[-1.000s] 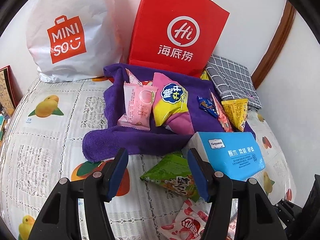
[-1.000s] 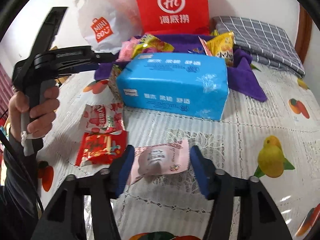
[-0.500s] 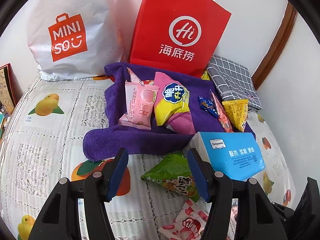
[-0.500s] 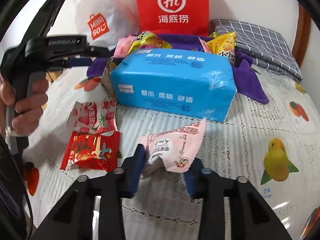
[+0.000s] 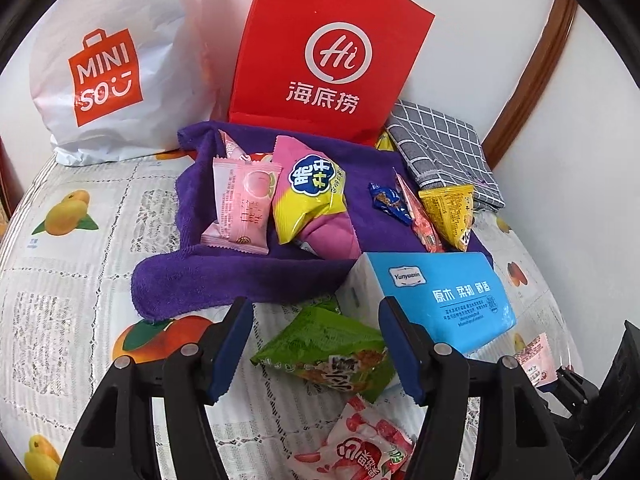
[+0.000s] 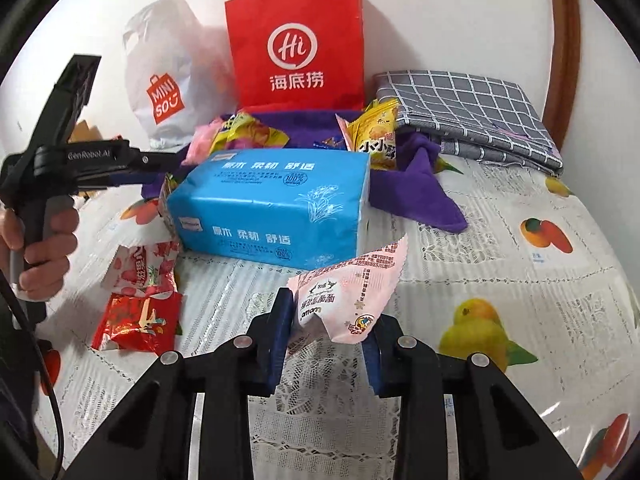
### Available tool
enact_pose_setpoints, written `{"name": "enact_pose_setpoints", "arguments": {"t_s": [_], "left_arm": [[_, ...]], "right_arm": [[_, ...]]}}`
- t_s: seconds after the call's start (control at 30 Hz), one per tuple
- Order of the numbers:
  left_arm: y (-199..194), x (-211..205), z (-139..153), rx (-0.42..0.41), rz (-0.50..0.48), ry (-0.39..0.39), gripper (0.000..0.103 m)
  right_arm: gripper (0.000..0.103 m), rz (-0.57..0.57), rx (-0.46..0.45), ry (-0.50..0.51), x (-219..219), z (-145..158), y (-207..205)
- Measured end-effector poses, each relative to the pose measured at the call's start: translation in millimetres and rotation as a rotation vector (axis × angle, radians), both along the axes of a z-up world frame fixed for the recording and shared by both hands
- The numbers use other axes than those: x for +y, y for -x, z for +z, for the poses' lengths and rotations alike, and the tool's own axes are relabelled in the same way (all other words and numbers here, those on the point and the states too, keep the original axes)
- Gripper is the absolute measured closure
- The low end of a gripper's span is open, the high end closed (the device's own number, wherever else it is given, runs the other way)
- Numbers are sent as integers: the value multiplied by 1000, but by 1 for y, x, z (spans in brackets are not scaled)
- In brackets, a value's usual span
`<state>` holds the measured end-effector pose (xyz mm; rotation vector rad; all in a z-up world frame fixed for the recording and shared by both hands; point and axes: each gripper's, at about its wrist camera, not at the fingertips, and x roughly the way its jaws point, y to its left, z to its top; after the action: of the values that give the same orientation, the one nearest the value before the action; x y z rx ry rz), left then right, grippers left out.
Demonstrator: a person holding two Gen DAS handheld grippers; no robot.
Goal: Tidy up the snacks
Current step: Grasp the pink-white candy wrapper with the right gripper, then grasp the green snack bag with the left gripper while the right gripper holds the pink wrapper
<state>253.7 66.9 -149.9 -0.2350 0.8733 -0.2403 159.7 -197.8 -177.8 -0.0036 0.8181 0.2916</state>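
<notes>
My right gripper (image 6: 326, 320) is shut on a pale pink snack packet (image 6: 348, 292) and holds it lifted above the tablecloth, in front of the blue tissue pack (image 6: 272, 204). My left gripper (image 5: 316, 344) is open and empty, hovering over a green snack packet (image 5: 328, 352). A purple towel (image 5: 240, 272) holds several snacks: a pink peach packet (image 5: 240, 204), a yellow and pink bag (image 5: 312, 196), a small blue packet (image 5: 388, 202) and a yellow triangular packet (image 5: 452, 208). Two red packets (image 6: 140, 316) lie left of the right gripper.
A red paper bag (image 5: 332, 52) and a white MINISO bag (image 5: 108, 64) stand against the back wall. A folded grey checked cloth (image 6: 472, 112) lies at the back right. The blue tissue pack also shows in the left wrist view (image 5: 440, 300). A wooden frame (image 5: 528, 68) borders the right.
My right gripper closed on the pale pink packet and lifted it off the tablecloth. My left gripper stayed open and nearly still over the green packet.
</notes>
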Motion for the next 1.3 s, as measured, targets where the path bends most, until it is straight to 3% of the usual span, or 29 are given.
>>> {"name": "enact_pose_setpoints", "arguments": {"t_s": [0.3,0.47,0.7,0.9,1.0,1.2,1.27,1.3], "left_arm": [[2,8,3,18,-66,95,33],[-2,-5,-14,70,-80,37,31],[-1,9,-22,81,-68,119,32],[7,22,-20,65,-24,88,32],[5,16,-20,44,-7,37,32],[2,-13,-22,-38,-11,-155,33],[3,-19,-23,-55,-19,-199,52],[4,-19,-21,-64,-15,-200,54]], "right_arm": [[70,12,3,-19,0,-1,1],[70,7,13,-25,-1,-2,0],[70,-3,-15,-32,-3,3,11],[70,8,-20,-12,-3,6,24],[70,12,-24,-7,-1,7,27],[70,16,-19,-15,4,8,28],[70,16,-15,-14,7,8,28],[70,14,-14,-13,7,8,28]]}}
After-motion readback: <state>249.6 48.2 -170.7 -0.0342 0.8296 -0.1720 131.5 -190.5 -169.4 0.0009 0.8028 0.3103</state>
